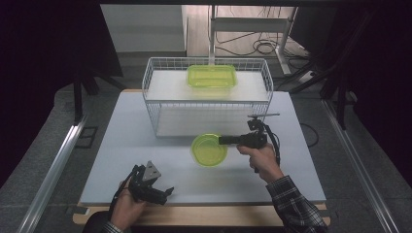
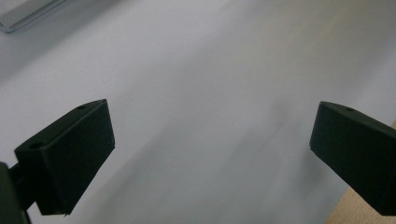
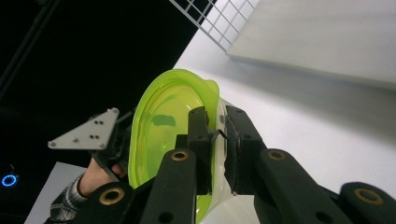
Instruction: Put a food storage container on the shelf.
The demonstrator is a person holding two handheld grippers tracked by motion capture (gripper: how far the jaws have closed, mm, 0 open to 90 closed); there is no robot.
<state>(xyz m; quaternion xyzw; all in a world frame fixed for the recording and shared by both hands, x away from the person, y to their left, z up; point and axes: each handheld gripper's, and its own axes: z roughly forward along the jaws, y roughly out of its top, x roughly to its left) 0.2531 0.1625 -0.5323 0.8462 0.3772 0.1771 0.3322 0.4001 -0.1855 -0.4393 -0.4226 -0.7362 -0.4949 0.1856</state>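
Note:
A round, see-through green bowl (image 1: 209,150) hangs in front of the wire basket (image 1: 145,87), a little above the white table (image 1: 126,145). My right gripper (image 1: 222,141) comes in from the right and is shut on the bowl's rim. In the right gripper view the two pads (image 3: 198,128) pinch the bowl's thin wall (image 3: 159,130), one inside and one outside. My left gripper (image 1: 163,191) rests near the table's front left, held in a hand. Its jaws stand wide apart in the left gripper view (image 2: 210,144), with bare table between them.
A rectangular green container (image 1: 212,76) lies on the white shelf inside the wire basket at the back of the table. The basket's mesh (image 3: 219,18) shows close above the bowl. Metal rails run along the floor on both sides. The table's wooden front edge (image 1: 204,216) lies by the forearms.

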